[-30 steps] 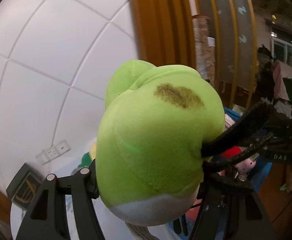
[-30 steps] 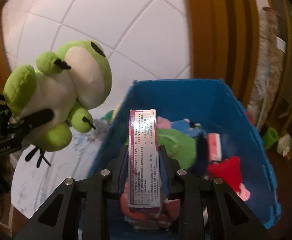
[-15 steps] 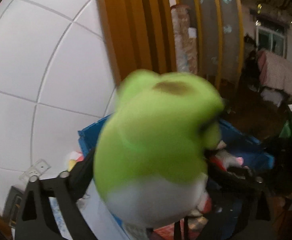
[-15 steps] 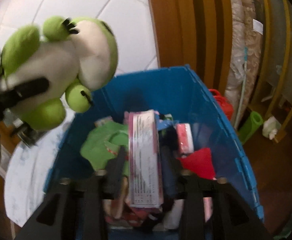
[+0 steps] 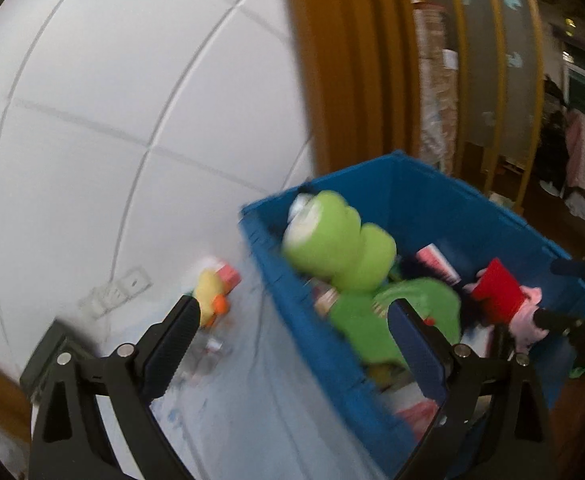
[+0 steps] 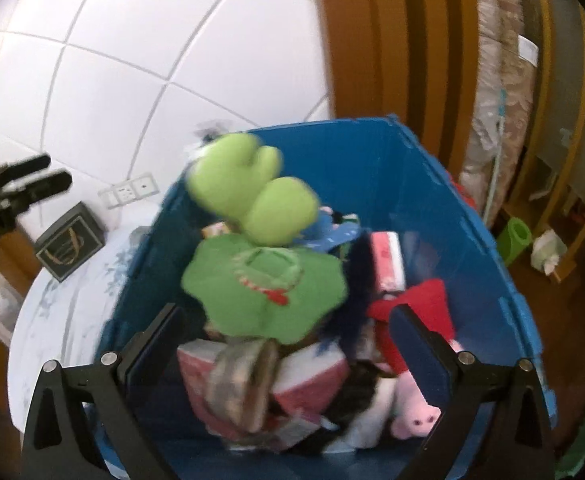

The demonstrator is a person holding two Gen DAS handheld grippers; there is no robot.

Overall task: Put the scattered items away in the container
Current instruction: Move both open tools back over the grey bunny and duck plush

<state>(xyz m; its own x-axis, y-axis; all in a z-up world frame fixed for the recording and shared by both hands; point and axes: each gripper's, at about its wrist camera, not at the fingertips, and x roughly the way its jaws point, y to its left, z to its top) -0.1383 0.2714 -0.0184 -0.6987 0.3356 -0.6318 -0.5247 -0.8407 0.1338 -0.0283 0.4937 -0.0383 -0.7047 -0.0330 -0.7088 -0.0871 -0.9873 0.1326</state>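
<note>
The blue bin [image 5: 444, 188] [image 6: 424, 168] holds several toys and boxes. The green frog plush [image 5: 340, 236] [image 6: 256, 196] is blurred, free of any gripper, in the bin's near-left part over a green hat [image 6: 264, 284]. A pink-and-white box [image 6: 244, 388] is blurred, free between the right gripper's fingers inside the bin. My left gripper [image 5: 292, 340] is open and empty beside the bin's left wall. My right gripper [image 6: 288, 340] is open and empty above the bin. The left gripper's fingers [image 6: 32, 176] show at the right wrist view's left edge.
A yellow duck toy [image 5: 210, 296] and a small pink box [image 5: 228, 274] lie on the white table [image 5: 220, 408] left of the bin. A dark framed box [image 6: 68, 246] stands by the tiled wall. Wooden frames and a floor with clutter lie to the right.
Both grippers opened. The frog plush left the left gripper and dropped into the bin. The pink-and-white box left the right gripper and fell into the bin.
</note>
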